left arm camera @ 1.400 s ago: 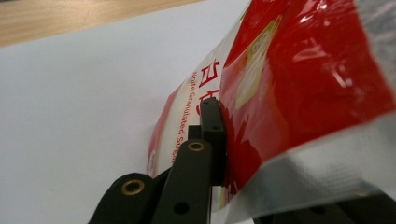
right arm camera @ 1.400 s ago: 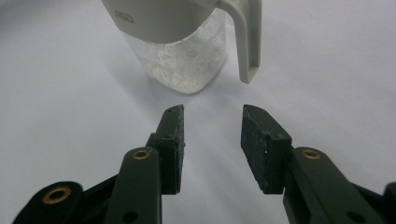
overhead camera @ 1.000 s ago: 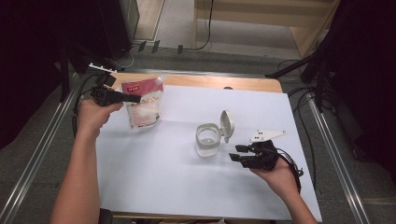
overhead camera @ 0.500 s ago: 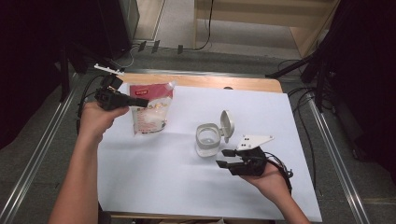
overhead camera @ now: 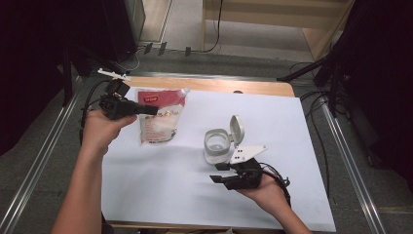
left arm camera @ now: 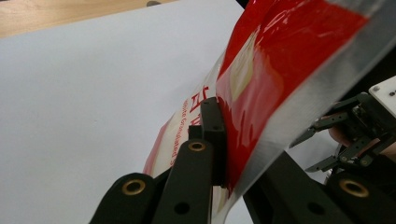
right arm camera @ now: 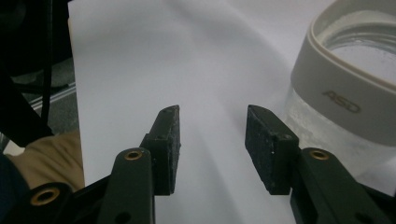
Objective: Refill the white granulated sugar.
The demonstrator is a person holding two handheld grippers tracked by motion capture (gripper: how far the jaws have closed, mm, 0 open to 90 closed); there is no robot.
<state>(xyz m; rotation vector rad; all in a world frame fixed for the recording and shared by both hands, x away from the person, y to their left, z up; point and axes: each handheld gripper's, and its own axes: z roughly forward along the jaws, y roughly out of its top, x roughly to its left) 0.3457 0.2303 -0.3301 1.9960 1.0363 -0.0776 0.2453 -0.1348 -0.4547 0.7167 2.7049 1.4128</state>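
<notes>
Left gripper [overhead camera: 146,110], at ten o'clock on the sheet [overhead camera: 160,195], pinches the top edge of the pouch [overhead camera: 158,119]; the left gripper view shows jaws pressed together on the red film. The pouch hangs tilted, its lower end near or on the sheet.

Right gripper [overhead camera: 217,173], at five o'clock, has jaws spread with nothing between them, just beside the jar [overhead camera: 217,145]. The jar's lid [overhead camera: 236,129] stands flipped up.

Risks, as I judge them:
- Grip sits on slick film near one edge; the pouch could slide out or swing.
- The jar is unheld; a nudge from the right gripper could tip it.
- If the pouch is tilted off-centre, contents could land on the sheet.
</notes>
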